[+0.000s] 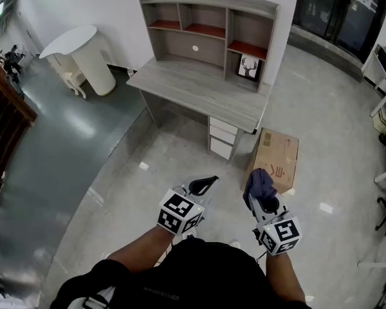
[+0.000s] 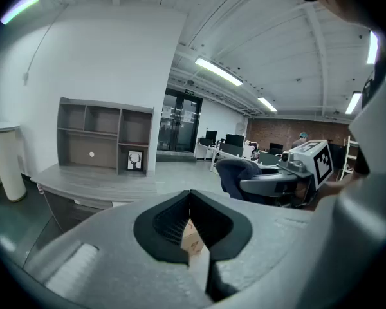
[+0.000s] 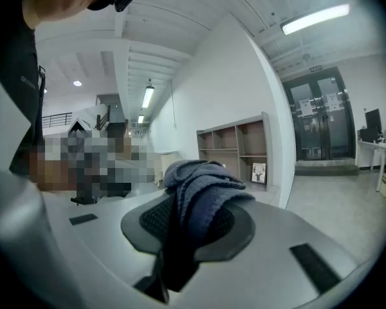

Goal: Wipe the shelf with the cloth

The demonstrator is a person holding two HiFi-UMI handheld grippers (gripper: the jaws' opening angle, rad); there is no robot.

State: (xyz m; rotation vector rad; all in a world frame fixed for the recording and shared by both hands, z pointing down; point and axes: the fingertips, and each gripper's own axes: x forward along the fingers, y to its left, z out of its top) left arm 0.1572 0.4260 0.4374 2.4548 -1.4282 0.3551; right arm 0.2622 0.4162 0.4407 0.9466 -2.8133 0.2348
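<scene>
While both tools hang over open floor, count is: 2 grippers, 1 cloth, 1 shelf unit, 1 box. The left gripper has its black ribbed pads pressed together at the tips w/ nothing between them. The right gripper is clamped on the cloth, a dark blue-grey knit rag bunched up over its pads and hanging down between them.

The shelf stands ahead of both grippers, well apart from them. It's a grey wood-grain hutch w/ 5 open bays, approx: 2 small ones top left, 1 wide one under those, 2 stacked on the right. 3 of the bay floors are red. The lowest right bay holds 1 deer picture. The hutch sits on a matching desk w/ pale drawers under the end nearer the right gripper.

1 brown cardboard box lies flat on the floor just ahead of the right gripper, beside the drawers. The floor is glossy pale stone-look, darker grey-green off beyond the left gripper. 1 round white table stands far ahead-left by the white wall; dark glass doors are far ahead-right.
</scene>
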